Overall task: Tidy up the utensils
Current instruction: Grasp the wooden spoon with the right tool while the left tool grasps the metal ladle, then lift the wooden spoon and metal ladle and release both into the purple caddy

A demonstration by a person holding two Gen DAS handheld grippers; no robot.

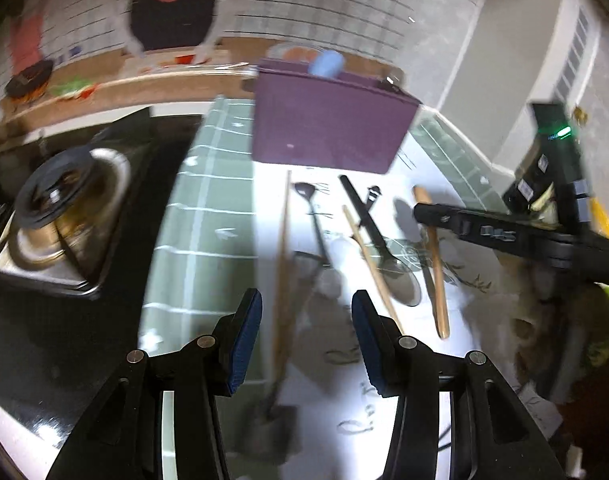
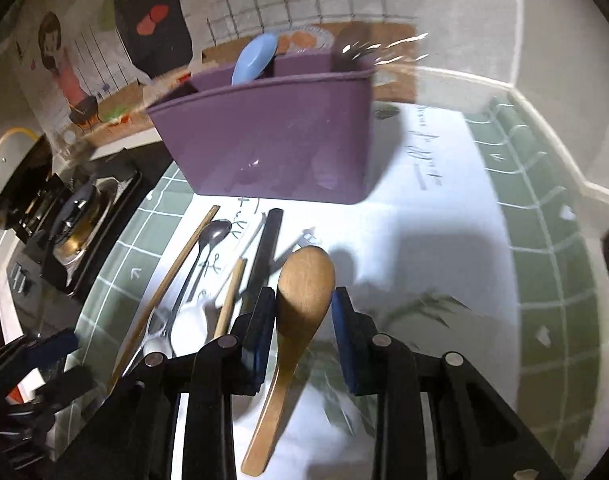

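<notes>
the pale green cutting mat with white grid lines [image 1: 208, 208] takes up most of the counter, and a white sheet of paper with ink drawings and writing [image 2: 436, 208] lies on top of it. off the mat's left edge sits a steel gas burner with a black ring [image 1: 60, 216]. at the mat's far end, upright on the paper, stands the purple plastic utensil caddy with compartments [image 2: 272, 136]; a light blue plastic spoon [image 2: 254, 58] sticks out of one of its pockets.

on the paper just in front of the caddy the loose utensils lie roughly side by side: a long wooden chopstick [image 1: 283, 248], a dark metal spoon [image 2: 212, 240], a black flat-handled utensil [image 2: 266, 248], a shorter wooden stick [image 1: 370, 268] and a white ceramic spoon [image 2: 190, 320].

the right gripper [image 2: 302, 312] is over the paper in front of the caddy, its blue-padded jaws either side of the bowl of a brown wooden spoon [image 2: 304, 284]; i cannot tell whether the pads press on it.

the left gripper [image 1: 306, 320] hangs above the near ends of the utensils with its jaws spread wide and nothing between them.
</notes>
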